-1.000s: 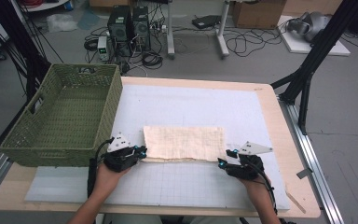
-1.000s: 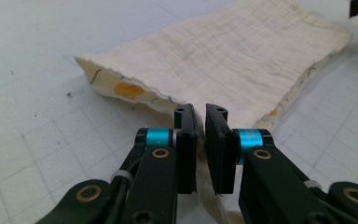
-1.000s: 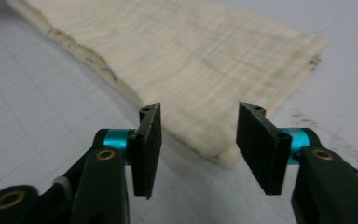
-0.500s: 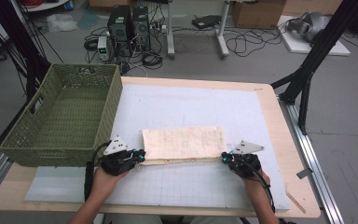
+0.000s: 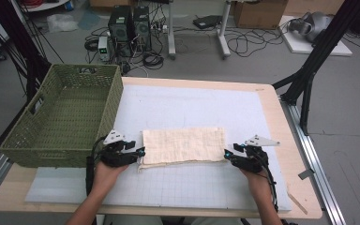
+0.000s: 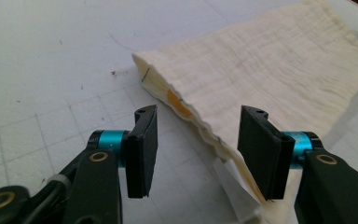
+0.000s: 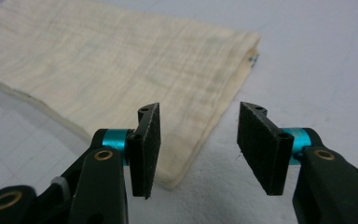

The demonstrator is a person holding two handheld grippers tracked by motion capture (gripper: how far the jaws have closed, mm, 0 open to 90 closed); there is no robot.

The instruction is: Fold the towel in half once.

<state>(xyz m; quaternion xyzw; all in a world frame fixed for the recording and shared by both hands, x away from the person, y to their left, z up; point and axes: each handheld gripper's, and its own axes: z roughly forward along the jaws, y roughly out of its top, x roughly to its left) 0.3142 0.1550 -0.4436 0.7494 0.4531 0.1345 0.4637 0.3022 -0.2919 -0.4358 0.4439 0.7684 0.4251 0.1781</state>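
Observation:
A cream cloth [image 5: 183,145], folded into a flat rectangle, lies on the white grid mat [image 5: 192,103]. My left gripper [image 5: 138,152] sits at its near left corner. In the left gripper view the jaws [image 6: 198,126] stand open and have just been opening. The cloth's layered edge [image 6: 200,121] runs between them without being pinched. My right gripper [image 5: 227,157] is at the near right corner. Its jaws [image 7: 198,121] have also just been opening and stand apart, with the cloth's corner [image 7: 182,172] lying loose on the mat under the left pad [image 7: 147,149].
A green woven basket [image 5: 61,117] stands at the table's left side, close to the left hand. The wooden table edge [image 5: 286,140] runs along the right. Computers, cables and black stand legs [image 5: 309,70] are on the floor beyond.
Both hands stay at the cloth's near corners. The right gripper has crept slightly left toward its corner. The cloth has hardly shifted.

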